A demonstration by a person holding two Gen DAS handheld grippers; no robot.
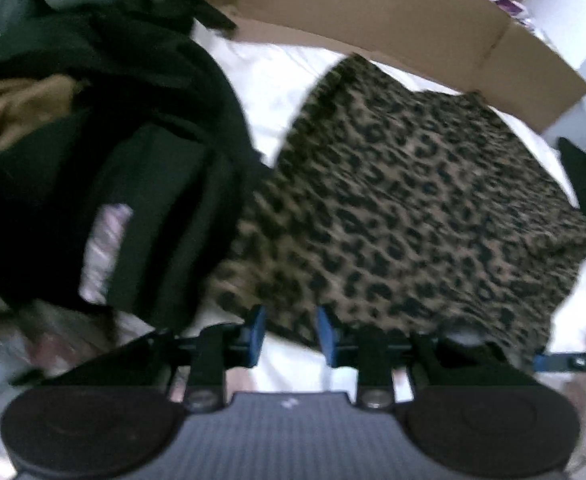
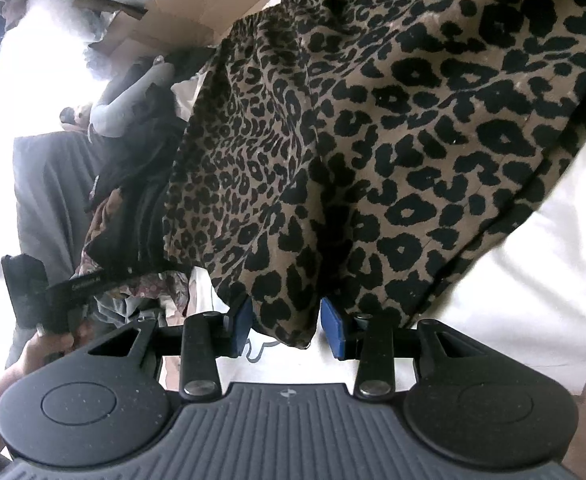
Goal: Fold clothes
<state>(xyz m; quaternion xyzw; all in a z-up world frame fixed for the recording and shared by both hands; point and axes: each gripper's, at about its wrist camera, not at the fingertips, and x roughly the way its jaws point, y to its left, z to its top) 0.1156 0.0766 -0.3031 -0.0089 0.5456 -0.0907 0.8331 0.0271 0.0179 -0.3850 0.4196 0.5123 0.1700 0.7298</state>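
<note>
The leopard-print garment [image 1: 413, 200] fills the centre and right of the left wrist view, spread over a white sheet [image 1: 277, 80] with its lower edge reaching down to the left hand-held gripper [image 1: 291, 334]. That gripper's blue pads [image 1: 257, 330] stand spread apart, the garment's edge lying just beyond them and white sheet showing in the gap — the view is blurred, so whether any cloth sits between the pads is hard to tell. At the left of the frame lies a heap of black clothes [image 1: 113, 152], with a tan piece [image 1: 17, 108] at its upper left edge, and a brown cardboard box [image 1: 373, 12] runs across the top. In the right wrist view the leopard-print garment [image 2: 393, 120] hangs from the upper right down toward the centre, its lowest fold dropping into the gap of the right hand-held gripper [image 2: 287, 326]; the blue pads [image 2: 333, 328] are spread, touching the cloth at either side but not pinching it. To the left of that view a dark pile of clothes [image 2: 141, 184] is visible, and a hand [image 2: 49, 348] at the lower left holds the other black tool.
</note>
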